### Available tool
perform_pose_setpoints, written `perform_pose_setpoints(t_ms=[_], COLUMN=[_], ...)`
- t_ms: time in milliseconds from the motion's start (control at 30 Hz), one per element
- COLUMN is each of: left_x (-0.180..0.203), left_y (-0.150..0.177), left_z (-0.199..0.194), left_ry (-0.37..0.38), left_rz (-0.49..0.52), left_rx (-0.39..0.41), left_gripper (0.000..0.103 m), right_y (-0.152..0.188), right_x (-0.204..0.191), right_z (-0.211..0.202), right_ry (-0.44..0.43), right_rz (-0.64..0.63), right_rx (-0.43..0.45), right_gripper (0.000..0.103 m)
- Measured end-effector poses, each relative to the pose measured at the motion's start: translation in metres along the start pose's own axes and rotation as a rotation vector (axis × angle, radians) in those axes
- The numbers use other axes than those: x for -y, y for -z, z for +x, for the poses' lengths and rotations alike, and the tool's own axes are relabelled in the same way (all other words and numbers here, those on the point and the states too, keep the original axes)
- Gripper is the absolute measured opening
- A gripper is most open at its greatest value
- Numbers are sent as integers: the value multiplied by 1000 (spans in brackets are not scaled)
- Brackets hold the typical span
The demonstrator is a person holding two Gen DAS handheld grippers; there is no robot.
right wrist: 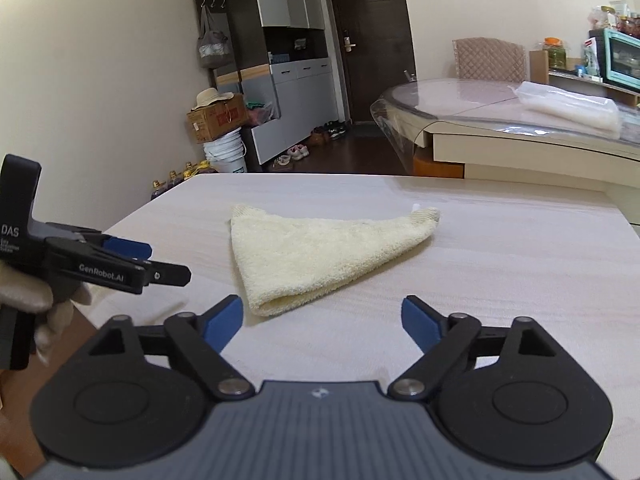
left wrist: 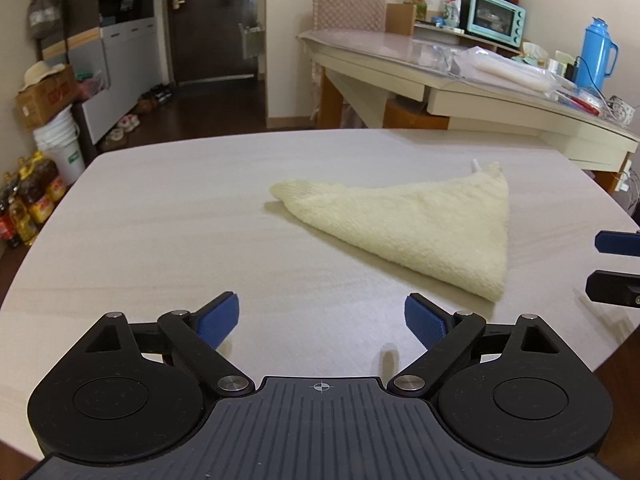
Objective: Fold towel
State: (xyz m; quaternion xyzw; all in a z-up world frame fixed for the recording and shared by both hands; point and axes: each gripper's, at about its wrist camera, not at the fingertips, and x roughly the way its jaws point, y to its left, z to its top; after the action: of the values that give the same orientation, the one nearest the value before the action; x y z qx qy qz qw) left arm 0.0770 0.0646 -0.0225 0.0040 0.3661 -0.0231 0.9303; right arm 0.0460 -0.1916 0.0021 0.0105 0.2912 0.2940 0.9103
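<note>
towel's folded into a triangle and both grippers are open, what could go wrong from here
1. The towel lies loose and untouched; its top layer may spring open, mostly at the thick near tip.
2. The left gripper and right gripper sit close together, so they might bump if both reach in.

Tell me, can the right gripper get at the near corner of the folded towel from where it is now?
Probably yes. The right gripper is open and empty, and the cream towel's near corner lies just ahead on bare table. The left gripper sits off to the side, clear of that path.
</note>
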Motion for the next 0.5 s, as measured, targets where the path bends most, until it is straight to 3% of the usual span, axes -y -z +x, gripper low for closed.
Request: perform_pose_setpoints(t_ms=[500], left_x=[29], left_y=[16], left_z=[-38], left_ry=[-26], left_rz=[31], left_rx=[36], left_gripper=[97], right_y=[8], right_x=[-15], right_z=[-38], right_ry=[57], right_rz=[-43], right_rx=[16], right_gripper=[96])
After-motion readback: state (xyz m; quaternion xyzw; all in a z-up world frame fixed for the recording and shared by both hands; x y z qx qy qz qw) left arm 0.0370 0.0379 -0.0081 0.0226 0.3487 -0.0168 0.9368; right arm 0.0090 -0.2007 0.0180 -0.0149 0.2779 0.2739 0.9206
